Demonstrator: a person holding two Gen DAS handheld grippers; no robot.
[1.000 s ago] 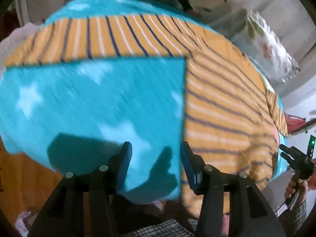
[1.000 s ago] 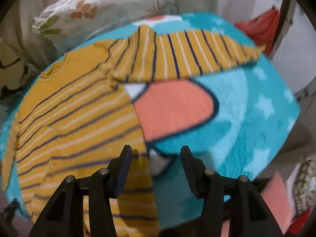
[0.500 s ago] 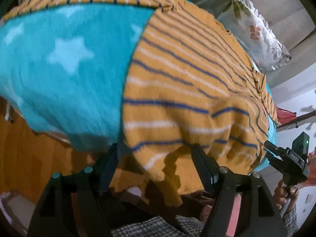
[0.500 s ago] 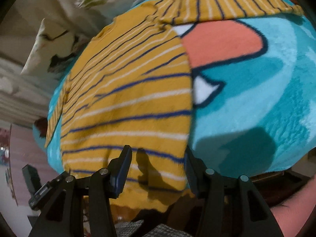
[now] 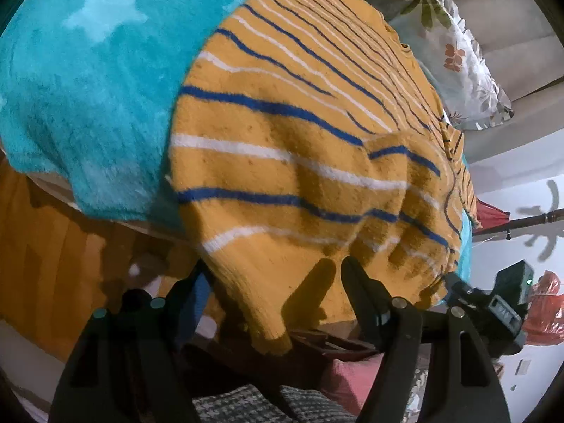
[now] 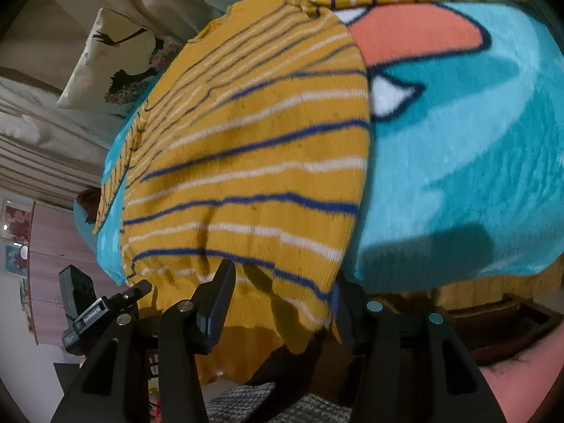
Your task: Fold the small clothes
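A small mustard-yellow sweater [image 5: 303, 134] with blue and white stripes lies spread on a teal fleece blanket [image 5: 88, 81], its hem hanging over the near edge. My left gripper [image 5: 275, 282] is open, its jaws either side of the hem's left corner. My right gripper [image 6: 282, 289] is open around the hem's right corner of the sweater [image 6: 253, 148], which lies on the blanket [image 6: 458, 148]. The right gripper also shows at the right edge of the left wrist view [image 5: 493, 303], and the left gripper at the lower left of the right wrist view [image 6: 95, 306].
Floral pillows [image 5: 454, 56] and a printed cushion [image 6: 116, 63] lie at the far side by the sweater's collar. A wooden bed frame [image 5: 42, 253] runs under the blanket's near edge. A red cloth [image 5: 543, 310] sits at the right.
Both grippers have dropped from above the blanket down to the sweater's hanging hem and closed in on it. Each now has a hem corner between its open jaws.
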